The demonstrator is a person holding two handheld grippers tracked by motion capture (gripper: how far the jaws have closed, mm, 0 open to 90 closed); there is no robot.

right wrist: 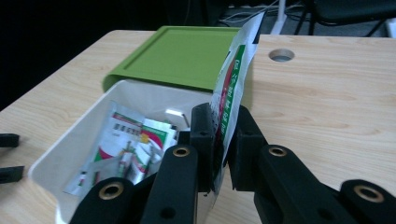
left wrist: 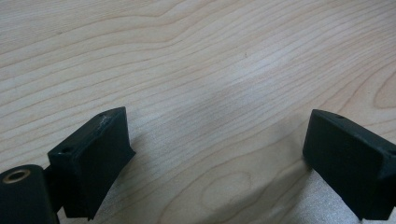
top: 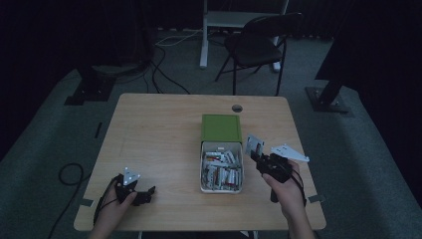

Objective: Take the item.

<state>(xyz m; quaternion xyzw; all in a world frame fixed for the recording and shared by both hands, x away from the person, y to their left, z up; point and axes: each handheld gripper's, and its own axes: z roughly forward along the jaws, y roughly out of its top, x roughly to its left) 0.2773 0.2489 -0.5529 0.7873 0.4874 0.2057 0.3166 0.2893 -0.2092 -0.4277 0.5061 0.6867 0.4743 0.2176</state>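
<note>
An open white box (top: 202,172) stands mid-table with several red, green and white sachets (top: 222,174) inside, its green lid (top: 221,127) lying just behind it. My right gripper (top: 259,157) hovers at the box's right side, shut on one sachet (top: 255,145) that stands upright out of the jaws. In the right gripper view the gripper (right wrist: 223,122) pinches that sachet (right wrist: 236,70) beside the box (right wrist: 79,140), with the lid (right wrist: 182,56) beyond. My left gripper (top: 147,194) rests near the table's front left. In the left gripper view it (left wrist: 219,135) is open over bare wood.
The wooden table (top: 159,134) has a round cable hole (top: 237,108) behind the lid. A black folding chair (top: 259,45) and a white stand leg (top: 204,35) are on the floor beyond the table. Cables lie on the carpet at the left.
</note>
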